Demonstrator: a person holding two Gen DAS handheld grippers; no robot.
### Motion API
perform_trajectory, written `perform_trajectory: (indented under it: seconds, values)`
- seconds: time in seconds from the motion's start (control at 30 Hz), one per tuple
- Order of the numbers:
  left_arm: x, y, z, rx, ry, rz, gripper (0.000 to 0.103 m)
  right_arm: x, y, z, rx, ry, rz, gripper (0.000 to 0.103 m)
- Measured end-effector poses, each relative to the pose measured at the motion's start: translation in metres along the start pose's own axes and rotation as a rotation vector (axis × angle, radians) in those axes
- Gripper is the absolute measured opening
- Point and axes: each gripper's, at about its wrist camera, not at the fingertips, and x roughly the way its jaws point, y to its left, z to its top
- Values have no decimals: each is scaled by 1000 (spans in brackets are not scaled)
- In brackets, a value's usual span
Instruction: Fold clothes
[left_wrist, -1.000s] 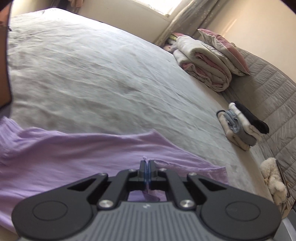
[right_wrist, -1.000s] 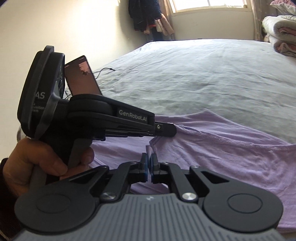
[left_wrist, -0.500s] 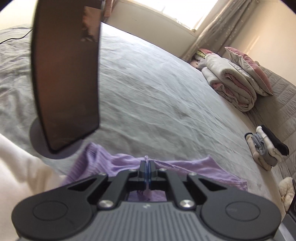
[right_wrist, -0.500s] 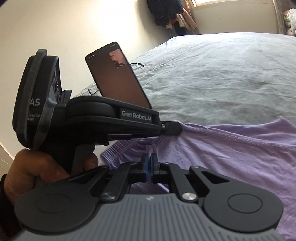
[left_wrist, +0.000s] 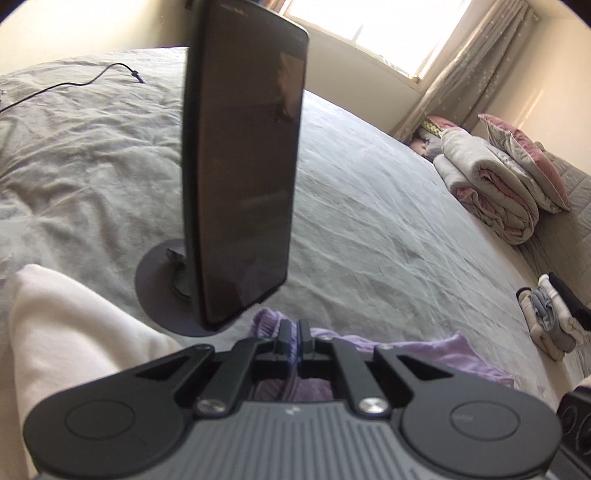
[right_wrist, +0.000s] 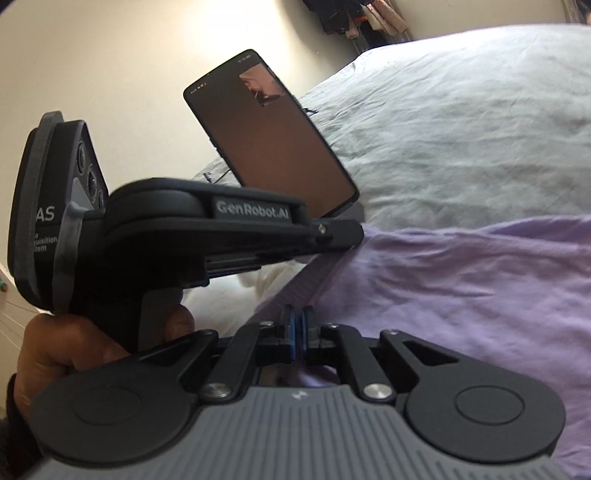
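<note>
A lilac garment (right_wrist: 461, 291) lies on the grey bed (right_wrist: 461, 122). My left gripper (left_wrist: 294, 328) is shut on an edge of it; the cloth (left_wrist: 424, 354) bunches just beyond the fingers. My right gripper (right_wrist: 300, 317) is shut on another part of the same edge. In the right wrist view the left gripper (right_wrist: 354, 238) reaches in from the left, held by a hand (right_wrist: 92, 347), with its tip pinching the lilac cloth just above my right fingers.
A phone on a round stand (left_wrist: 243, 177) stands close ahead on the bed (left_wrist: 369, 221); it also shows in the right wrist view (right_wrist: 269, 136). White cloth (left_wrist: 74, 332) lies at the left. Folded blankets and a pillow (left_wrist: 495, 184) and a small folded pile (left_wrist: 550, 314) sit at the right. A cable (left_wrist: 74, 83) lies far left.
Both grippers have swung left toward the phone stand, dragging the lilac garment along. The garment now looks more bunched in the left wrist view. Both stay shut.
</note>
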Motion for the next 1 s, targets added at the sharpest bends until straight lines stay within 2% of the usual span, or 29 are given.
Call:
perform_trajectory:
  seconds: [0.2, 0.3, 0.33, 0.4, 0.43, 0.67, 0.83, 1.0]
  values:
    - [-17, 2, 2, -18, -54, -65, 2, -6, 7, -2, -8, 19, 56, 15]
    - [-16, -8, 0, 1, -48, -102, 2, -20, 6, -1, -19, 18, 34, 17]
    - [-15, -12, -1, 8, -43, -110, 2, -26, 3, 0, -18, 17, 21, 18]
    - [-12, -22, -4, 30, -31, -123, 4, -40, -4, 1, -19, 9, -15, 33]
    - [-11, -27, -6, 42, -27, -131, 5, -48, -8, 1, -23, 2, -34, 34]
    - [-4, -70, -20, 154, -7, -191, 25, -111, -54, 1, 1, -25, -177, 34]
    - [1, -113, -49, 302, 22, -238, 35, -161, -90, -3, 48, -49, -281, 34]
    - [6, -162, -79, 448, 54, -296, 48, -207, -123, -8, 99, -33, -343, 34]
